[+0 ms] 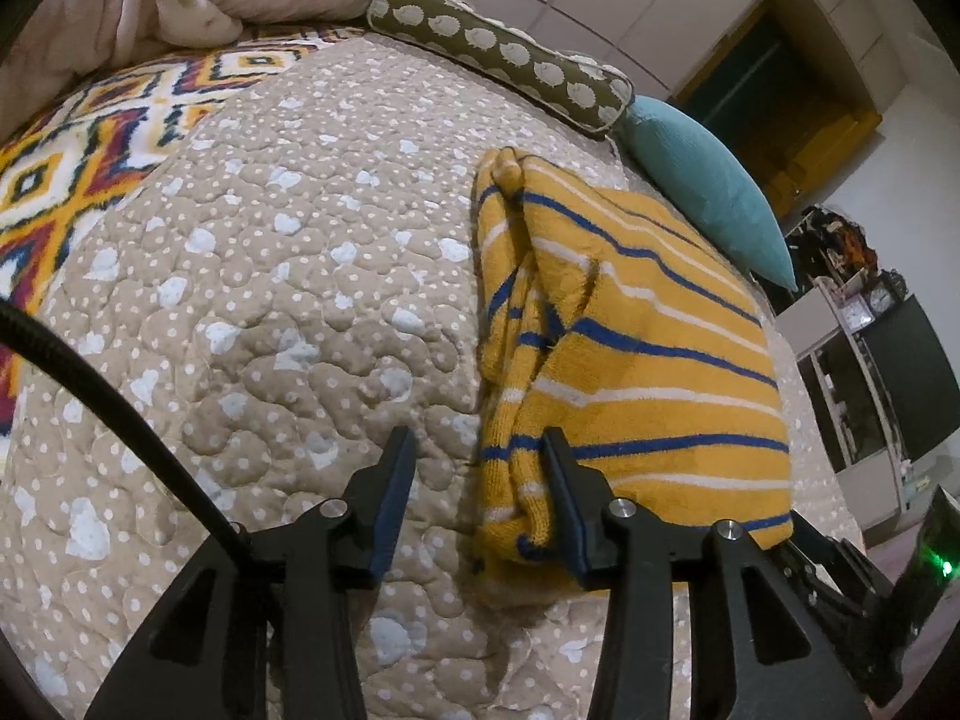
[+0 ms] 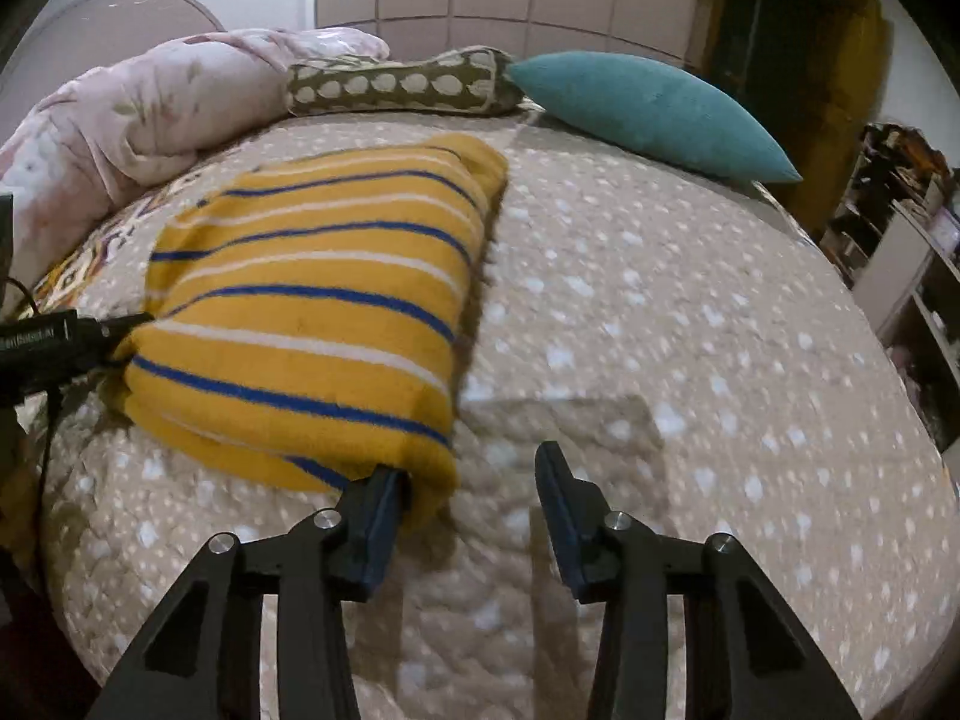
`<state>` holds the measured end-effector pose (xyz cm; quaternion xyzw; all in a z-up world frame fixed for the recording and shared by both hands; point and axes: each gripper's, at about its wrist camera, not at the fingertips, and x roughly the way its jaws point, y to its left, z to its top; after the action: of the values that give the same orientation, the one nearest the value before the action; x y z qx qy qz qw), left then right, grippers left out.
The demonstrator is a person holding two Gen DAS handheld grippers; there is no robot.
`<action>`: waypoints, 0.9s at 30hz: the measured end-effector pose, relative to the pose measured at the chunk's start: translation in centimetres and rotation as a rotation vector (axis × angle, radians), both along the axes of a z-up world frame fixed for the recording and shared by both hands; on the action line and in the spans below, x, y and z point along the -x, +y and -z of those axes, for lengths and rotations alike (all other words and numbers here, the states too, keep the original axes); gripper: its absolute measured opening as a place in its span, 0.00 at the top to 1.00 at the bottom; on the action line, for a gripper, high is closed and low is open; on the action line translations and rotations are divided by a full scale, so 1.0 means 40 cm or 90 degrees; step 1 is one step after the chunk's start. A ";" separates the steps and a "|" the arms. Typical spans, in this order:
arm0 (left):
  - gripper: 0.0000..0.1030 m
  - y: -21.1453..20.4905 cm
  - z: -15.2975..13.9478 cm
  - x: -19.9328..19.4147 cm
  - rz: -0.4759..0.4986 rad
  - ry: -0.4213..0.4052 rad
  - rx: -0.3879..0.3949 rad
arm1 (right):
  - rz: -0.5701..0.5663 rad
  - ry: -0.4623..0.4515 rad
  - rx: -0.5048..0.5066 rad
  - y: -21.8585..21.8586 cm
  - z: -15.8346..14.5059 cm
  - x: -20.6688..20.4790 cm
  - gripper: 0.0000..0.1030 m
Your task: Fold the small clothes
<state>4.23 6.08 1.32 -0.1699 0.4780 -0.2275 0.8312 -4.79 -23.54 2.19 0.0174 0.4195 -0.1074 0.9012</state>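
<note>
The jumper [image 2: 312, 312] lies folded on the quilt [image 2: 660, 360]. My left gripper [image 1: 480, 450] and right gripper [image 2: 465, 468] both gape partly at its near corners, gripping nothing. I judge the fold done; next, close and lift.

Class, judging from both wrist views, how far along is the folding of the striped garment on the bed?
Done: the yellow striped garment lies folded into a compact rectangle on the quilt. In hand: nothing is gripped; the left gripper straddles its rumpled edge and the right gripper stands open at its near corner. Left: perhaps tidying that bunched edge.
</note>
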 end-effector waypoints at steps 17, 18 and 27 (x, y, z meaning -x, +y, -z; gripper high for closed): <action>0.58 0.086 -0.054 0.035 -0.030 0.013 0.054 | -0.153 -0.129 -0.149 0.081 -0.158 -0.080 0.71; 0.55 0.101 -0.055 0.033 -0.043 0.012 0.058 | -0.167 -0.119 -0.164 0.092 -0.150 -0.117 0.71; 0.54 0.231 -0.032 -0.018 -0.166 0.014 0.011 | -0.180 -0.001 -0.422 0.163 -0.010 -0.434 0.70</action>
<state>4.94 15.34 2.60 -0.2401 0.4586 -0.1196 0.8472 12.57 -17.00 2.59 0.2504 0.4289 0.1603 0.8530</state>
